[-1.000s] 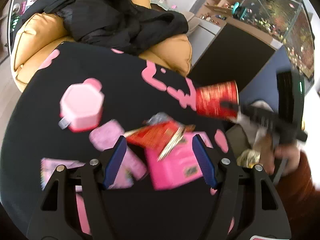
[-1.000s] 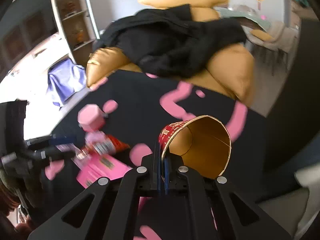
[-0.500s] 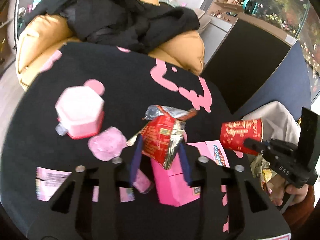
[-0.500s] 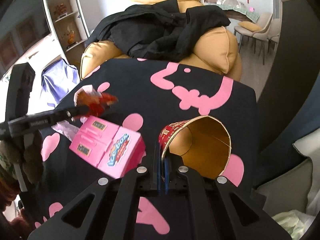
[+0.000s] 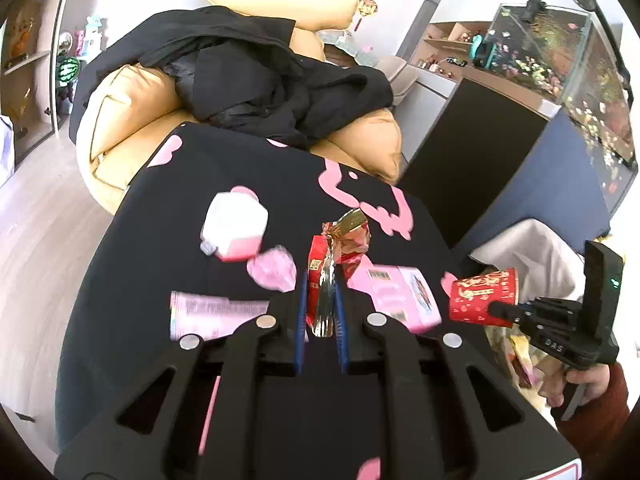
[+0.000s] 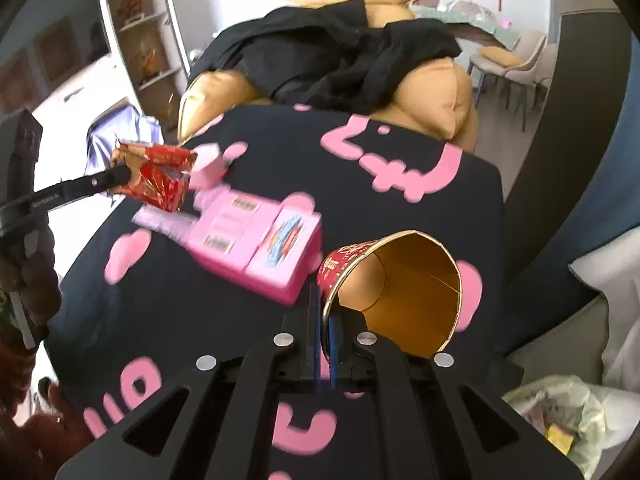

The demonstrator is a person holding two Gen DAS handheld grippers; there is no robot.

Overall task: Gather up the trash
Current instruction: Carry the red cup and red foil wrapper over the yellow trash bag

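Your left gripper (image 5: 320, 312) has its blue pads pinched on the red foil wrapper (image 5: 340, 252); the crumpled foil stands up out of the narrow gap, lifted clear of the black cloth with pink shapes (image 5: 168, 216). In the right wrist view the same wrapper (image 6: 158, 176) hangs at the tip of that gripper, above and left of the pink box (image 6: 256, 248).

Your right gripper (image 6: 324, 344) is fully closed on the rim of the red paper cup (image 6: 404, 292): one pad inside the wall, one outside. The cup lies tilted, its gold inside open to the camera, just right of the pink box. From the left wrist view the cup (image 5: 482, 300) is right of the box (image 5: 396, 292), at the cloth's edge, near the white bag (image 5: 528, 252).

On the cloth left of the pink box: a flat pink packet (image 5: 212, 314), a small pink crumpled wrapper (image 5: 274, 268), and farther back a pink-and-white hexagonal container (image 5: 234, 226).

Beyond the cloth, a tan cushion (image 5: 124, 120) with black clothing (image 5: 256, 76) draped on it.
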